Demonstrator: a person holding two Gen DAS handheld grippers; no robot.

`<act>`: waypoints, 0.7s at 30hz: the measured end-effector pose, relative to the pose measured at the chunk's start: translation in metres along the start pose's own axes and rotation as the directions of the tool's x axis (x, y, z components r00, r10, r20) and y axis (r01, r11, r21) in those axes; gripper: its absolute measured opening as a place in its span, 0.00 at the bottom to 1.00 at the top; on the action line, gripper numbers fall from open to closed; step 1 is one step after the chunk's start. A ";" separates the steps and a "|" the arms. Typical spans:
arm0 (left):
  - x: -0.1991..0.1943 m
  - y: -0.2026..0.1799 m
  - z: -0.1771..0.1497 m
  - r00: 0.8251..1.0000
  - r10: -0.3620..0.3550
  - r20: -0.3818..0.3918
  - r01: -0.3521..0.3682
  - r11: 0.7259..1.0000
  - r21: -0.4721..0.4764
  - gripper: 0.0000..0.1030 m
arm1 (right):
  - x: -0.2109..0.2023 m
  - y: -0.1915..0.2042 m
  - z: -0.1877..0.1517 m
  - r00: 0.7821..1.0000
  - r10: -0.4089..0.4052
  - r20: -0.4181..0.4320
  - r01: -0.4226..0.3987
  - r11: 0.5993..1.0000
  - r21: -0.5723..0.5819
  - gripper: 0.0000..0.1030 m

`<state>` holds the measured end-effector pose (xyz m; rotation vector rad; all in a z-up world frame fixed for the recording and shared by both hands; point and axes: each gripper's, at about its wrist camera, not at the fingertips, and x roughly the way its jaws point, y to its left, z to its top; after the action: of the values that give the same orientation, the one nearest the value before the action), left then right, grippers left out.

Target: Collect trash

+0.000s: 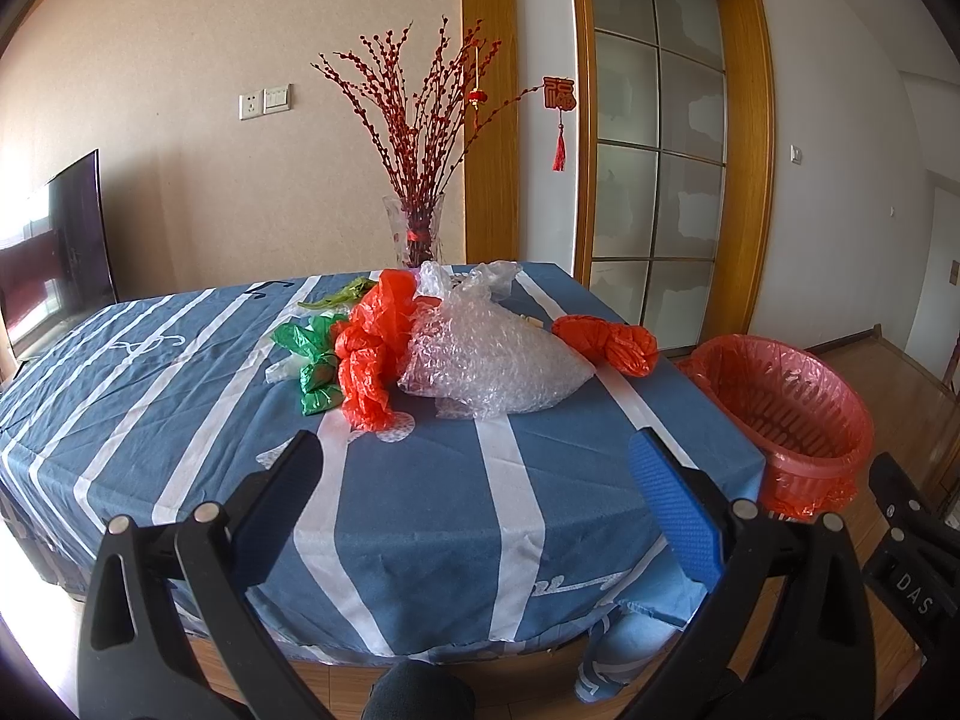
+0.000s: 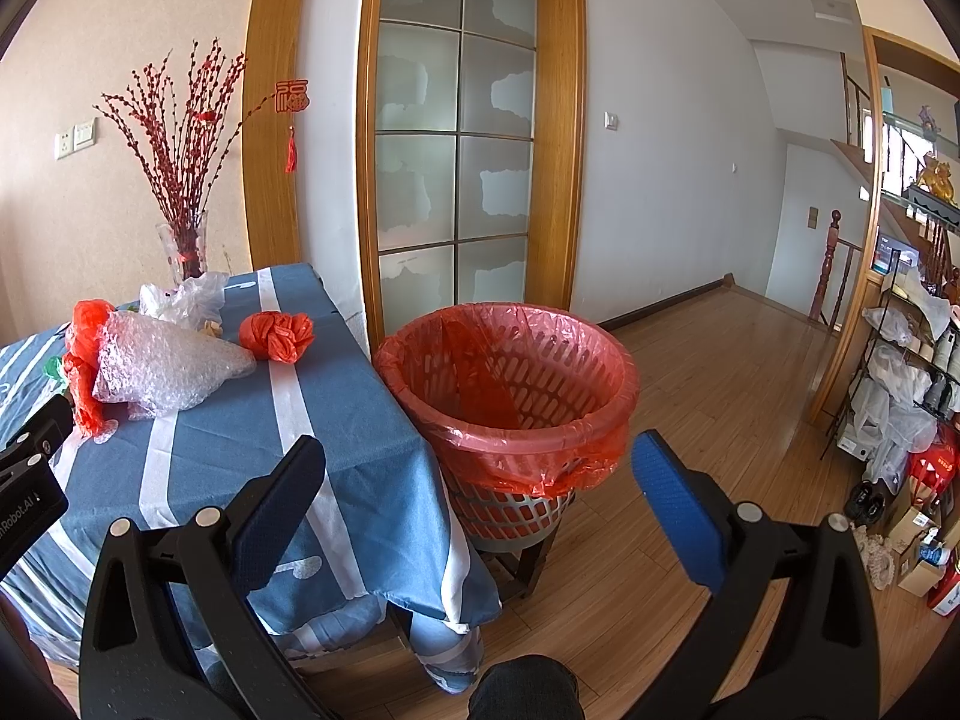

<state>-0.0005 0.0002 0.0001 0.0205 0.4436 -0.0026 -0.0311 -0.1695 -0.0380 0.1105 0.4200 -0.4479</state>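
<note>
Trash pile sits mid-table ahead of my left gripper [image 1: 480,486]: bubble wrap [image 1: 492,360], crumpled red bag [image 1: 375,354], green bag [image 1: 312,360], knotted red bag [image 1: 606,342] further right. Both grippers wide, empty. Lined trash basket [image 2: 510,384] directly ahead of right gripper [image 2: 480,486], beside the table's right edge. Risk: bubble wrap overlaps the red bag, so a grab may drag neighbours or snag the tablecloth [image 1: 420,510]. Glass vase [image 1: 417,234] behind the pile; don't overreach.

On the table [image 1: 420,480], two red plastic bags [image 1: 375,348] [image 1: 606,343], one green bag [image 1: 312,360], one bubble-wrap bundle [image 1: 492,360] and one clear bag [image 1: 474,279] were counted. One lined basket [image 2: 510,372] was seen right of centre, one vase [image 1: 415,231] behind.
</note>
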 end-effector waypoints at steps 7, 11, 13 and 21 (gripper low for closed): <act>0.004 -0.007 -0.002 1.000 -0.002 -0.002 0.002 1.000 -0.001 0.96 | 0.000 0.000 0.000 1.000 0.000 0.000 0.000 1.000 0.000 0.98; 0.005 -0.010 -0.004 1.000 -0.002 -0.003 0.002 1.000 -0.002 0.96 | 0.000 0.000 0.000 1.000 0.000 -0.002 0.000 1.000 0.000 0.98; 0.004 -0.006 -0.002 1.000 -0.003 -0.003 0.003 1.000 -0.002 0.96 | 0.000 0.000 0.000 1.000 0.000 -0.001 0.000 1.000 0.000 0.98; 0.003 -0.007 -0.003 1.000 -0.003 -0.004 0.003 1.000 -0.003 0.96 | 0.000 0.000 0.000 1.000 0.001 -0.002 -0.001 1.000 0.000 0.98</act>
<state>0.0009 -0.0062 -0.0043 0.0172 0.4482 -0.0052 -0.0308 -0.1697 -0.0385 0.1112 0.4219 -0.4472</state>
